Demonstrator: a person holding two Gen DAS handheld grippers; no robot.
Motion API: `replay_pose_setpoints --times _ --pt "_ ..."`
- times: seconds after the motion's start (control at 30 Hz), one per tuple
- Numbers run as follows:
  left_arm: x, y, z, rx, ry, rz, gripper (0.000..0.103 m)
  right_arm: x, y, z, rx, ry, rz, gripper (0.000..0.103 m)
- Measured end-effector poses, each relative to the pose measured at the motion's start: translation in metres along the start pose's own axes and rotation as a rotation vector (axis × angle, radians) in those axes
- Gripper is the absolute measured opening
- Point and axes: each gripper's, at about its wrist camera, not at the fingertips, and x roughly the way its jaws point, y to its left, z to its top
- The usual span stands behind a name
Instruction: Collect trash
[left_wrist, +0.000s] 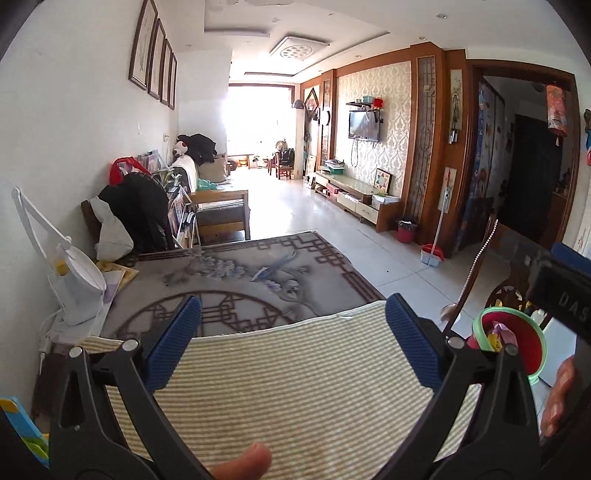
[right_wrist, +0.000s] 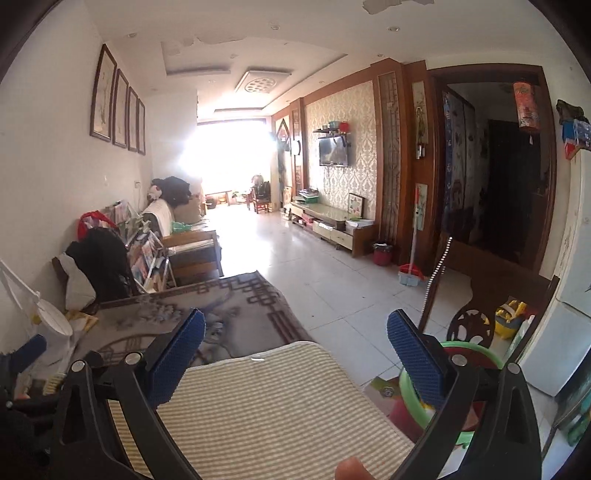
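Two tools hang wide open over the table (left_wrist: 236, 266), and neither has anything between its pads. Starting at the left, a white desk lamp (left_wrist: 74, 284) stands at the table's edge with a thin cord trailing below it, right beside some papers; a sweep of the left tool (left_wrist: 293, 332) toward that side could snag the cord or tip the lamp, which looks top-heavy on its folding arm. Next comes the grey patterned cloth covering the table, with a striped mat (left_wrist: 295, 387) lying on top of it under both tools. The mat lies loose, so a pad dragged across it would probably slide or bunch it, and the cloth underneath could crawl toward the edge with it. No loose scrap shows on the mat or the cloth from either wrist view, so a grab here would likely close on fabric. Further right, the right tool (right_wrist: 295, 350) points past the table's corner, where a wooden chair (right_wrist: 472, 325) stands near. Below that corner sits the red bin with a green rim (left_wrist: 517, 339), just beside the table, with coloured wrappers already inside; it is the likely home for the trash. Its rim lies partly hidden behind the right-hand finger of each tool, so a drop judged from here could miss and land on the tiled floor (right_wrist: 332, 280). A knock on the rim might also tip the light bin.
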Motion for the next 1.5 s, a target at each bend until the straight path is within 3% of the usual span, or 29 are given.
replay_pose_setpoints --times 0.17,0.23,0.37,0.5,1.5 --pt "-0.020 0.030 0.000 -0.009 -0.080 0.102 0.098 -0.019 0.029 0.008 0.027 -0.013 0.030 0.096" --pt "-0.019 0.038 -0.005 -0.016 -0.066 0.130 0.098 -0.025 0.032 0.008 0.042 -0.026 0.020 0.096" --pt "-0.015 0.055 -0.013 -0.095 0.027 0.089 0.098 -0.030 0.036 0.002 0.054 0.004 0.018 0.096" --pt "-0.017 0.062 -0.016 -0.144 0.047 0.072 0.098 -0.032 0.035 -0.002 0.029 0.018 -0.033 0.096" --pt "-0.031 0.064 -0.025 -0.077 0.067 0.038 0.098 -0.036 0.047 -0.013 -0.003 0.070 -0.036 0.096"
